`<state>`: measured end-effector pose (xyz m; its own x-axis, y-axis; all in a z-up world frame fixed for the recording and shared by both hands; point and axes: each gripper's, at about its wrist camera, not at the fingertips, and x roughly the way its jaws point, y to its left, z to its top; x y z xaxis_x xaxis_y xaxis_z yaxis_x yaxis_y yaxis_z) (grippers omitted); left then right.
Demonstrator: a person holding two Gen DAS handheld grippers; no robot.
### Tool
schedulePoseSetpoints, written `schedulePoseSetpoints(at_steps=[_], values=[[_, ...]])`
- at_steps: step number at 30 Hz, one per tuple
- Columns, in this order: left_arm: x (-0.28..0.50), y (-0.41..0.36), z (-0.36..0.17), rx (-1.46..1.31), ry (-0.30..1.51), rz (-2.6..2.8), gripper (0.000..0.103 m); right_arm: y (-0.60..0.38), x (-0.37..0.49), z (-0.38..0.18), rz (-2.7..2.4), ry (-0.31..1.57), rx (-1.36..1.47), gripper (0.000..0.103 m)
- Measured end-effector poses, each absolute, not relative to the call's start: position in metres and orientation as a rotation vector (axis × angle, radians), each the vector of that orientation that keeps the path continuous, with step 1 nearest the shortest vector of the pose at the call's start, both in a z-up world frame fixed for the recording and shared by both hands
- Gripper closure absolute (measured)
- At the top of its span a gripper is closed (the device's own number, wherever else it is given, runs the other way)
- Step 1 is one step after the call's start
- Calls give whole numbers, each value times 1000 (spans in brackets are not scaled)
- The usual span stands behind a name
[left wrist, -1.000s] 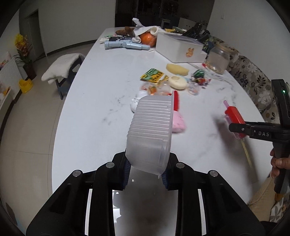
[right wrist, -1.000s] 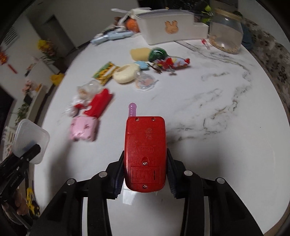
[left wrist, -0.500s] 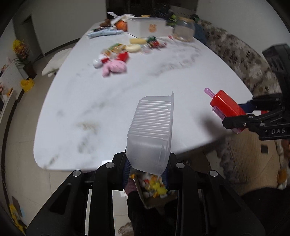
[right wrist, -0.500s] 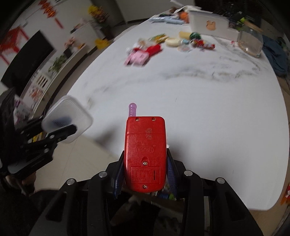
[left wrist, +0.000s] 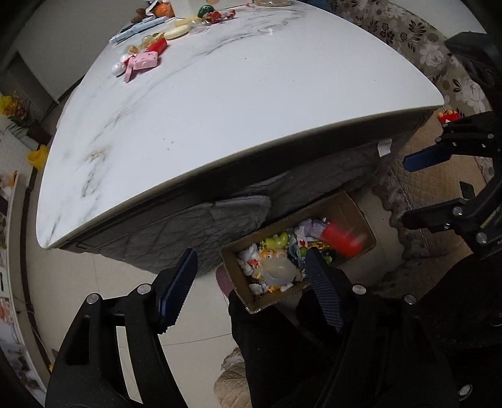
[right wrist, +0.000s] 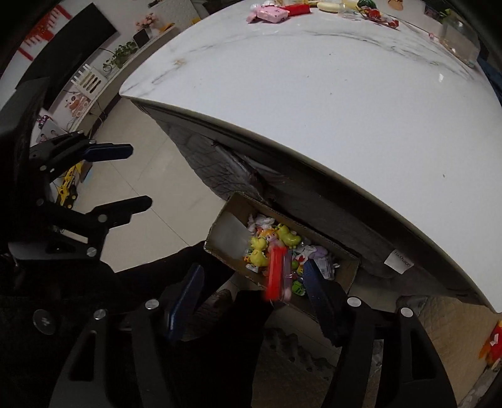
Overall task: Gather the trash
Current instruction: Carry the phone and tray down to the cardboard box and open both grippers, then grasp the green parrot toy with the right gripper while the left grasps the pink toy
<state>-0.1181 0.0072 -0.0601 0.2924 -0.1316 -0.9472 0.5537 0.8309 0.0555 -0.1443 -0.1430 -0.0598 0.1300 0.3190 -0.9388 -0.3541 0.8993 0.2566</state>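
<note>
Release confirmed — left gripper (left wrist: 251, 279) and right gripper (right wrist: 251, 285), a second ago clamped on loads over white marble surface (left wrist: 251, 103), have just spread jaws wide, nothing between. Clear ribbed plastic tub (left wrist: 277, 271) lies inside brown cardboard box (left wrist: 238, 288) on floor; red plastic toy phone (right wrist: 276, 273) blurred, dropping in. More litter waits at surface's far end.

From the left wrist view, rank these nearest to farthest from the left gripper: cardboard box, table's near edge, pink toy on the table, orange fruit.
Measured from the left gripper:
1. Cardboard box, on the floor directly below the fingers.
2. Table's near edge, above the box in the picture.
3. Pink toy, far up the tabletop, left side.
4. Orange fruit, at the table's far end.
</note>
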Motion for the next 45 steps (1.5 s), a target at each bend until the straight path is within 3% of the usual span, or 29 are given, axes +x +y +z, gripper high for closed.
schedulePoseSetpoints(at_steps=[14,17,22,31,39,41,42,45], values=[[-54,26,-17,342,1129,-388,33,-159,-56,-8,379,1203,-18,33],[-19,42,-2,300,1091,-334,19,-163,-7,10,328,1126,-9,30],[51,64,2,240,1066,-243,19,-169,91,19,216,1037,2,30],[135,71,-24,201,1099,-228,19,-176,268,-20,103,1035,-155,29],[175,67,-40,196,1122,-232,19,-176,332,-73,208,1182,-225,28],[183,66,-44,192,1127,-222,19,-187,338,-72,186,1189,-99,39],[185,65,-44,194,1127,-220,19,-189,336,-70,171,1185,-89,63],[191,60,-47,191,1125,-216,19,-199,316,-68,111,1214,-22,64]])
